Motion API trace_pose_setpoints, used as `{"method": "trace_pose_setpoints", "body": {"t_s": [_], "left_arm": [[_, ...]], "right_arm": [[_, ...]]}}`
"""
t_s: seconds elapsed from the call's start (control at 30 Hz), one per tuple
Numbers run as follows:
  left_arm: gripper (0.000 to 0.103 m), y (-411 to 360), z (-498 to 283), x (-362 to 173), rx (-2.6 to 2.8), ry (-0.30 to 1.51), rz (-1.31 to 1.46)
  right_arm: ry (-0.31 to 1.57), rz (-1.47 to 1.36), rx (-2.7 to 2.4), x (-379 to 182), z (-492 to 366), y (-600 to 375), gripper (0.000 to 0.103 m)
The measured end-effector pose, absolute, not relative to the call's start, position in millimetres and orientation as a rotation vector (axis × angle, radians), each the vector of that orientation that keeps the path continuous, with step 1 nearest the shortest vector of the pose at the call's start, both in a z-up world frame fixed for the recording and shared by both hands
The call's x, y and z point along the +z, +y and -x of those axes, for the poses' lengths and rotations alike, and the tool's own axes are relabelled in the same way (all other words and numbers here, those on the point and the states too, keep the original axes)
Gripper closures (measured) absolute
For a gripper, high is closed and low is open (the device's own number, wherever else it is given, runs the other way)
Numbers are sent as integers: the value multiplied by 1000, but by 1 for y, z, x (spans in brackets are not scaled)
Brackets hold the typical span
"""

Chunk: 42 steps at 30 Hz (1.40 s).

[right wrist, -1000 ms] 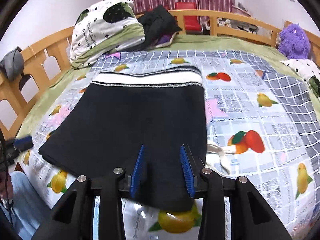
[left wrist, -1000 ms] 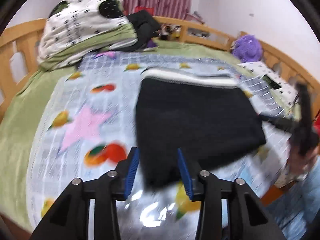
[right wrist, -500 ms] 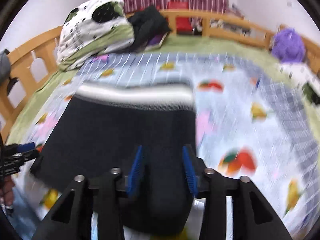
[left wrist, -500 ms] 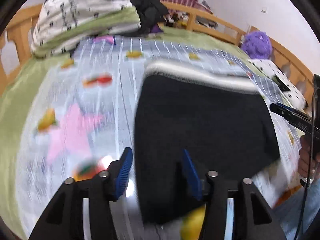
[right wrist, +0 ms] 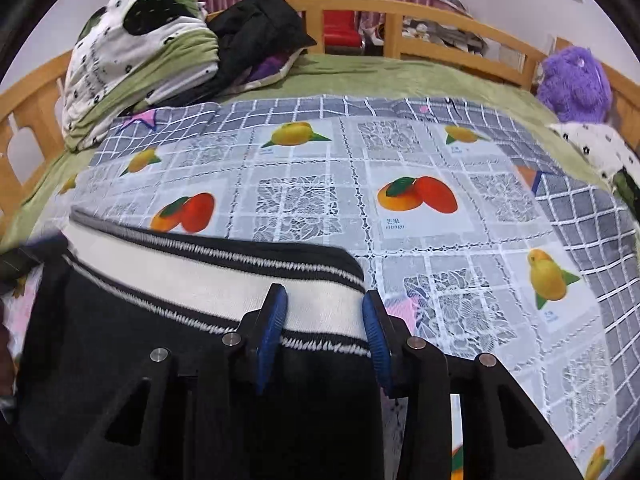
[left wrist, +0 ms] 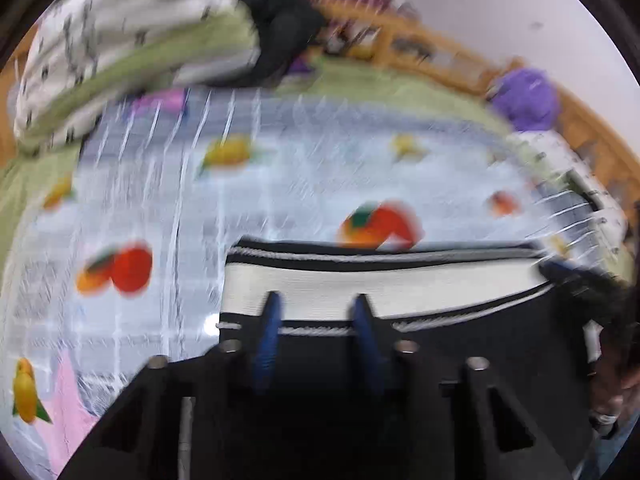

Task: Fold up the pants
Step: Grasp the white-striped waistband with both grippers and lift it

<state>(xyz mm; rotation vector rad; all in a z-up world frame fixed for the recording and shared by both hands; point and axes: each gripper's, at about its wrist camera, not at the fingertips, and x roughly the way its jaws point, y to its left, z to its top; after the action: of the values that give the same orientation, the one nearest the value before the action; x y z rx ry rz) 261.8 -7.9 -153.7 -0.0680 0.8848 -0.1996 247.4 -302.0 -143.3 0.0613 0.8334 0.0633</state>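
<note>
My left gripper (left wrist: pixel 316 312) and right gripper (right wrist: pixel 325 304) both stand with jaws parted, gripping nothing, right over the white striped waistband of the black knit pants (right wrist: pixel 120 328). The pants lie flat on the fruit-print checked blanket (right wrist: pixel 460 264). Beyond sit a folded spotted quilt (right wrist: pixel 136 60) and a purple plush toy (right wrist: pixel 574 84).

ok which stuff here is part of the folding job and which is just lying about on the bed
In the job:
- pants, with white waistband
- left gripper
- right gripper

Lying about:
- fruit-print cloth under the pants
- quilt
- black jacket
- purple plush
- red chair
</note>
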Motion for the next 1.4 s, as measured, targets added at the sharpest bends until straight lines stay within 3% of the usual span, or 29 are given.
{"method": "trace_pose_setpoints", "body": {"t_s": [0.17,0.23,0.37,0.4,0.5,0.57,0.63,0.73,1.17,1.4], "left_arm": [[78,21,-251,-139,-131,869,168],[60,34,-244,-138,-87,879,204],[47,51,-255,-158,-141,940,277],[41,53,-259,-165,-162,951,306],[39,60,-266,-176,-206,969,365],[40,61,-266,-179,-224,971,382],[75,60,-266,-180,-286,968,411],[81,52,-262,-172,-278,941,364],[83,89,-259,-157,-159,912,384],[72,80,-256,-150,-86,901,271]], "right_arm": [[828,-77,70,-144,-256,-305,62],[833,-132,101,-137,-253,-316,56],[849,-202,150,-130,-247,-335,40],[882,-216,177,-137,-250,-336,40],[929,-331,247,-157,-264,-344,39],[948,-453,320,-166,-274,-352,56],[938,-465,316,-168,-275,-350,57],[899,-384,275,-160,-272,-335,61],[857,-312,293,-150,-299,-289,61],[830,-235,231,-138,-295,-285,60]]}}
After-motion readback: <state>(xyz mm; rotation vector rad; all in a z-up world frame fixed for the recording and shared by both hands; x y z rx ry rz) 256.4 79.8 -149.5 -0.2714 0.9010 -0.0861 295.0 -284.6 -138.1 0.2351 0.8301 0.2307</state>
